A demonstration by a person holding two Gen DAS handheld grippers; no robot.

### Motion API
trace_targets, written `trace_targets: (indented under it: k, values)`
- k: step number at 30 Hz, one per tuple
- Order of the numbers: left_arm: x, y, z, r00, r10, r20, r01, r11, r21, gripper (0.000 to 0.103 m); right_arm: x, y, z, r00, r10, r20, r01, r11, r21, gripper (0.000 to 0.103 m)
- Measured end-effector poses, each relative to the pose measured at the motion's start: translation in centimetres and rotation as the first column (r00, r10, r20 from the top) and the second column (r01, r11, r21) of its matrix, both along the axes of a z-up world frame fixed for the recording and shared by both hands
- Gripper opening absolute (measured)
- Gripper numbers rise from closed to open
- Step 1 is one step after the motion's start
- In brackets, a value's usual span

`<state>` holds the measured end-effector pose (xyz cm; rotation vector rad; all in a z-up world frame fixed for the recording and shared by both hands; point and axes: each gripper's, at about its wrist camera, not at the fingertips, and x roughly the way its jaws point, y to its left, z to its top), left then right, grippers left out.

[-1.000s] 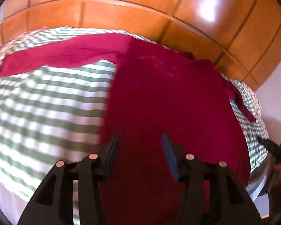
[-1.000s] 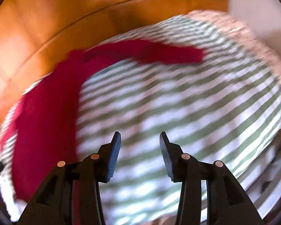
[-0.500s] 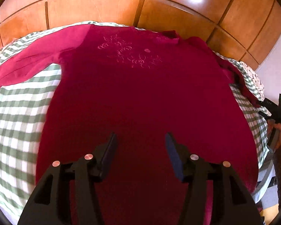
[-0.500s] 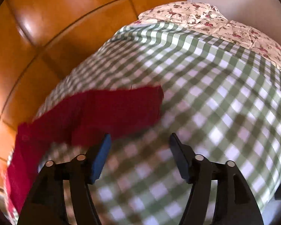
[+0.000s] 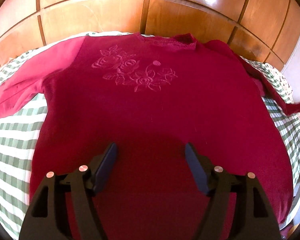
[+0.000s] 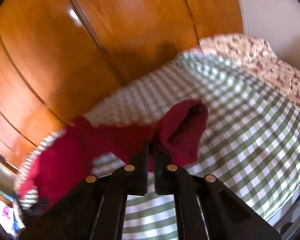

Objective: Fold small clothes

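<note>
Right tongs [image 6: 150, 147] clamped on my red sweater's sleeve cuff [image 6: 182, 132], jaws just closed, cuff lifted off the green-checked bedspread [image 6: 250, 140]. Left tongs [image 5: 151, 150] spread wide, jaws just opening, nothing between them, hanging over the lower body of the red sweater [image 5: 150, 104]. Sweater lies flat, front up, embossed roses [image 5: 134, 72] showing, neckline toward the wooden wardrobe [image 5: 110, 16]. Floral pillow [image 6: 260, 60] beyond the bedspread.
</note>
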<state>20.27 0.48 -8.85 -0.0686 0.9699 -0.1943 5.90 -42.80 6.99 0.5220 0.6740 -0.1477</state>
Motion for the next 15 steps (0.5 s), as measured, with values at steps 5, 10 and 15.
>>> trace_targets:
  k: [5,10,15]
  values:
    - [0.4,-0.1,-0.4,1.0,0.011,0.004,-0.011,1.0,-0.012,0.075,0.5,-2.3,2.2,0.991,-0.125,0.04,0.126,0.992,-0.023,0.0]
    - [0.3,0.1,-0.6,1.0,0.006,0.013,-0.006,1.0,-0.023,0.076,3.4,-3.5,-2.1,0.984,-0.139,-0.108,0.131,0.988,-0.08,0.001]
    - [0.3,0.0,-0.8,1.0,-0.003,0.018,0.003,1.0,-0.023,0.08,2.8,1.5,-5.9,0.975,-0.021,-0.222,-0.026,0.978,-0.207,0.055]
